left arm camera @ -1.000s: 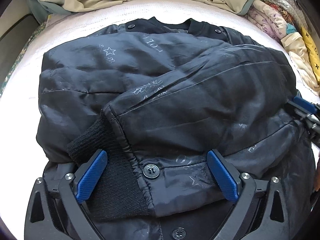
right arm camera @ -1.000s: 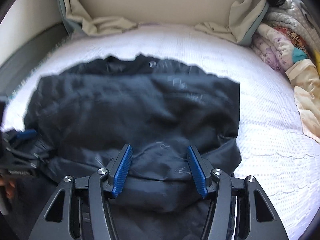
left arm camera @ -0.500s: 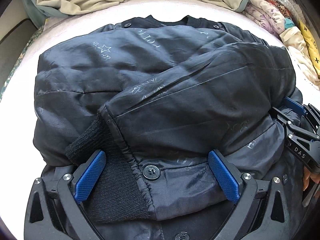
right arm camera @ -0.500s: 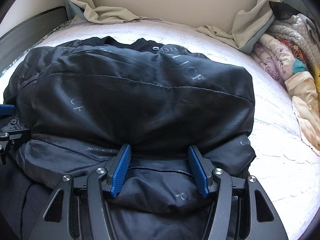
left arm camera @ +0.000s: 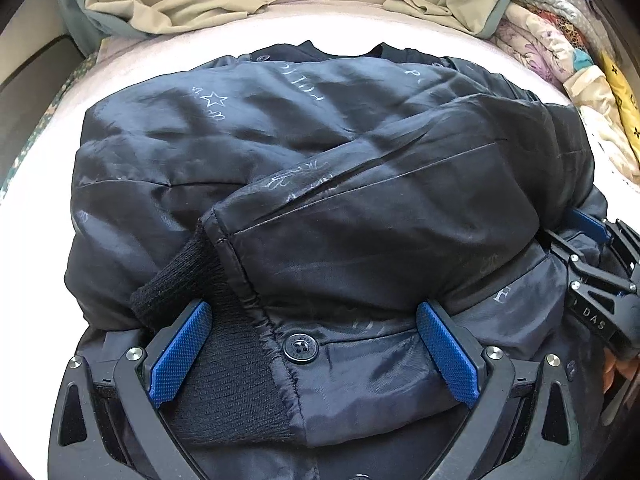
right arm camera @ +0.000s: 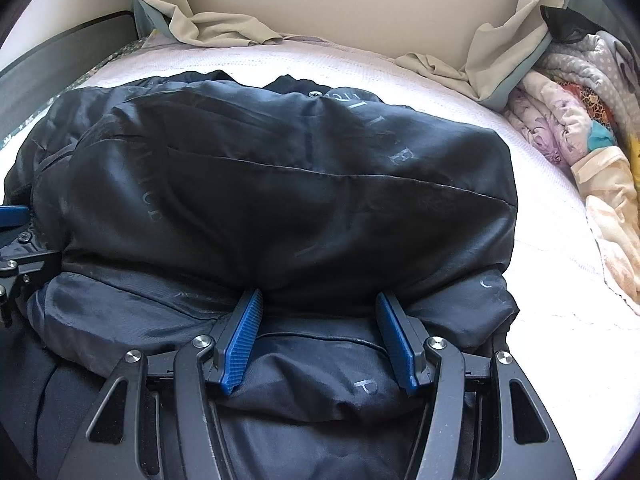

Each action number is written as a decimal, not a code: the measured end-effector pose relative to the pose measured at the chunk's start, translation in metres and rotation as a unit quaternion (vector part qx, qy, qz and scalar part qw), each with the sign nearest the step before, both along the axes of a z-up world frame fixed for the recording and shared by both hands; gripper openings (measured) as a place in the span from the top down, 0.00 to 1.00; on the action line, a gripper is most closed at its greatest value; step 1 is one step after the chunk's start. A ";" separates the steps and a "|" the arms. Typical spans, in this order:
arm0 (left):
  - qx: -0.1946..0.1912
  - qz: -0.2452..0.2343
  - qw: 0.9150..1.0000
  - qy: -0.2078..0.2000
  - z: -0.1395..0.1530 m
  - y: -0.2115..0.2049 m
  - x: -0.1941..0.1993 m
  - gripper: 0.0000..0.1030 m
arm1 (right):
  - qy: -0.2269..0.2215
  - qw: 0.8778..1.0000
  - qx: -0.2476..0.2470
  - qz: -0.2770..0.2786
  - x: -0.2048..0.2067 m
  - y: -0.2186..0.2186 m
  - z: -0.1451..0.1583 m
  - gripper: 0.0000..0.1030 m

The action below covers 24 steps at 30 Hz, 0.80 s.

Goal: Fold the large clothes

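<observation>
Black jacket is lying bunched on the white bedspread, filling the centre of both wrist views, collar toward the top of the frame, one sleeve folded across the front with its knit cuff showing lower left in the left view; shell is looking slick, padded and soft, so I'm expecting it to slide and spring back open rather than crease; bulky more than heavy, judging by the puff; the ribbed cuff and the hem band near the button are looking like the surest holds, since knit should grip better than the shiny fabric.

Left gripper is sitting with fingers spread wide, hem and cuff lying between them, pads not visibly pressing; right gripper is standing about half open over a fold of the lower edge, pads flanking it, not clearly pinching.

Versus a second ago: right view is now sharp instead of blurred, and the jacket is filling more of its frame, so the right gripper has been coming in lower and closer; left view is barely changing, though the right gripper is intruding further at its right edge.
</observation>
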<state>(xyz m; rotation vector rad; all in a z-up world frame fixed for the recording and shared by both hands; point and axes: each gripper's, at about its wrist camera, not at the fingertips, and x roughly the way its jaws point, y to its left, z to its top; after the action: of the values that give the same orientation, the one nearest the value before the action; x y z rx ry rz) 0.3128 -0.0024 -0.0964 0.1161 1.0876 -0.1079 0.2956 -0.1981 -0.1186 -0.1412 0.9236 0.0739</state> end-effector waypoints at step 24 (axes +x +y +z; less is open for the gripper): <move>-0.096 0.093 0.991 -0.009 0.084 0.126 -0.020 0.01 | 0.085 0.975 0.180 -0.094 -0.016 -0.085 0.073 0.29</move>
<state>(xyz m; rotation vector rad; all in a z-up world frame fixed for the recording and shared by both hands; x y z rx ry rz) 0.2925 0.1236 -0.0122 -0.1567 1.0589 -0.0442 0.2801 -0.2827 -0.0461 0.2932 1.0759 0.0788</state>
